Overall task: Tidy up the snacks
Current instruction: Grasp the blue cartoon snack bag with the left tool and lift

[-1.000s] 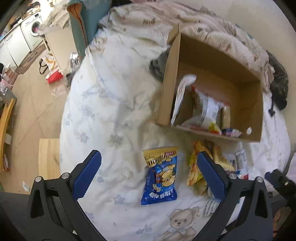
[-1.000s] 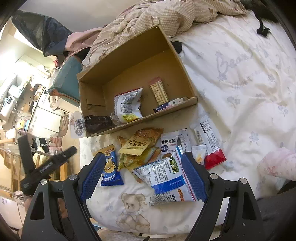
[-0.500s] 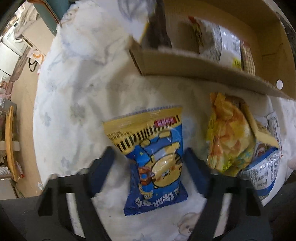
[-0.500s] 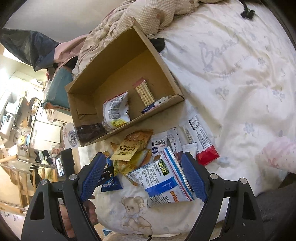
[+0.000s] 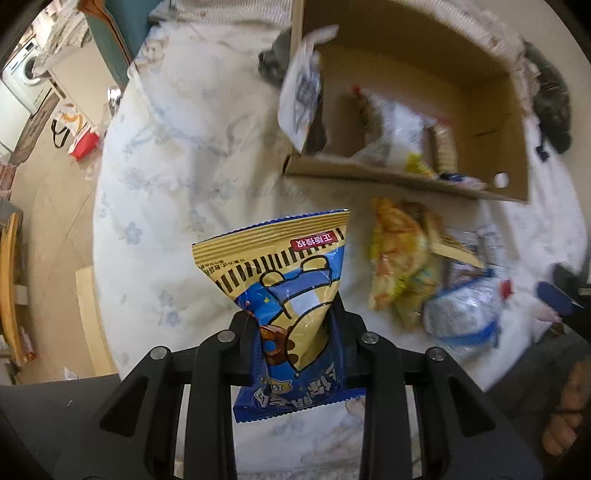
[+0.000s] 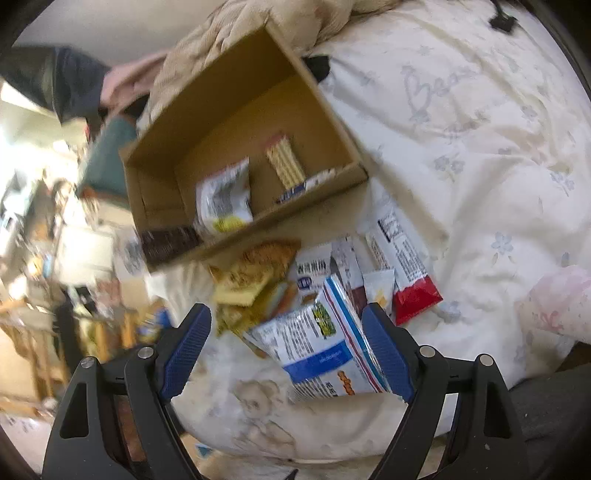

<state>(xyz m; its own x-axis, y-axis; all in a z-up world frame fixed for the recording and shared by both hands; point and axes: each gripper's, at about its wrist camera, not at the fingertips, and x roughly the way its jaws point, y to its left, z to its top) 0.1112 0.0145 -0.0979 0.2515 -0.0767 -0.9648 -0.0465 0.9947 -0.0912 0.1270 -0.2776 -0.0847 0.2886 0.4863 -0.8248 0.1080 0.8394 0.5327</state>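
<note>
A blue and yellow snack bag (image 5: 284, 280) with a cartoon bear is pinched and crumpled between the pads of my left gripper (image 5: 293, 332), whose jaws are closing on it. It stands up from the white floral bedsheet (image 5: 177, 177). Beyond it is an open cardboard box (image 5: 406, 177) holding several packets. In the right wrist view my right gripper (image 6: 288, 350) stands open over a white and blue snack bag (image 6: 321, 350), its pads apart from it. Orange-yellow bags (image 6: 255, 273) and a red and white bar (image 6: 406, 273) lie in front of the box (image 6: 236, 96).
A beige quilt (image 6: 258, 22) is bunched behind the box. The bed's edge drops to the floor (image 5: 48, 206) on the left, where bags and furniture stand. A pink fabric lump (image 6: 557, 302) lies at the right. A hand (image 5: 565, 417) shows at the lower right.
My left gripper came down over the blue and yellow bag and closed on it; the bag now stands crumpled between the pads. My right gripper stayed open over the pile.
</note>
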